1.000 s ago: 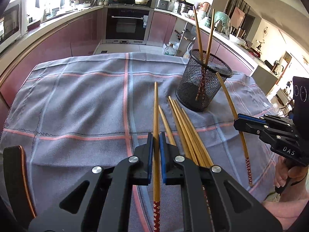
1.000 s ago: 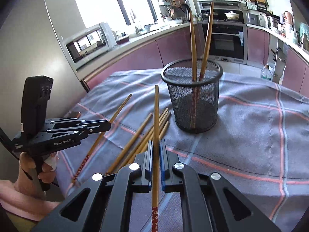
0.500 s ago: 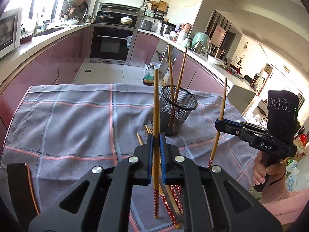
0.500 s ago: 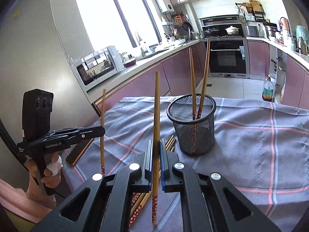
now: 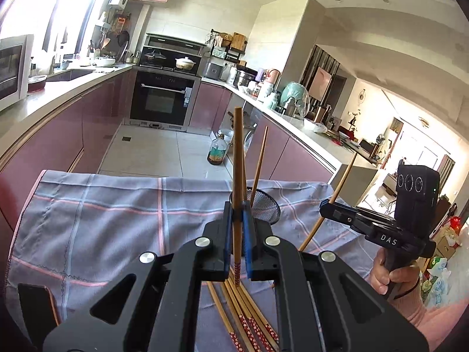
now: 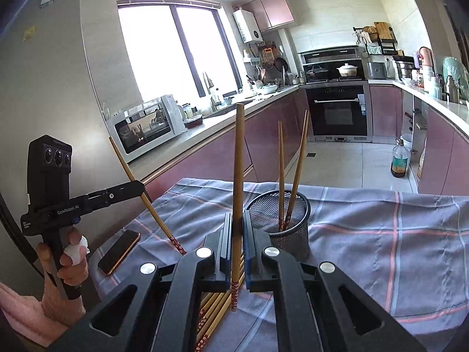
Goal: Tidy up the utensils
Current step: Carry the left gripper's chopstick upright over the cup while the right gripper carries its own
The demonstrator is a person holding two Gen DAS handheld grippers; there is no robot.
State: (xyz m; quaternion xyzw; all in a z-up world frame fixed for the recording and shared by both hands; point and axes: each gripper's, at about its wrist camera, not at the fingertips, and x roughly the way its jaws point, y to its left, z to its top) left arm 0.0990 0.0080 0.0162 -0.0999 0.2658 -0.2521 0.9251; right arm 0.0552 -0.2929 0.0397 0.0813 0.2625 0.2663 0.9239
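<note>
Chopsticks [image 5: 238,176] [image 6: 239,176], one clamped in each claw [image 5: 236,223] [image 6: 236,228], above a checked tablecloth [image 5: 117,205].

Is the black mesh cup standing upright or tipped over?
Upright. The mesh cup sits on its base on the cloth, rim up, with two chopsticks standing in it.

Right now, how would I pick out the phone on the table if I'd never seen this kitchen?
Start at the grey checked cloth covering the table, and find the black mesh cup. The phone lies flat near the cloth's edge on the window side, beyond the loose chopsticks. It is the only dark slab with a coppery rim.
</note>
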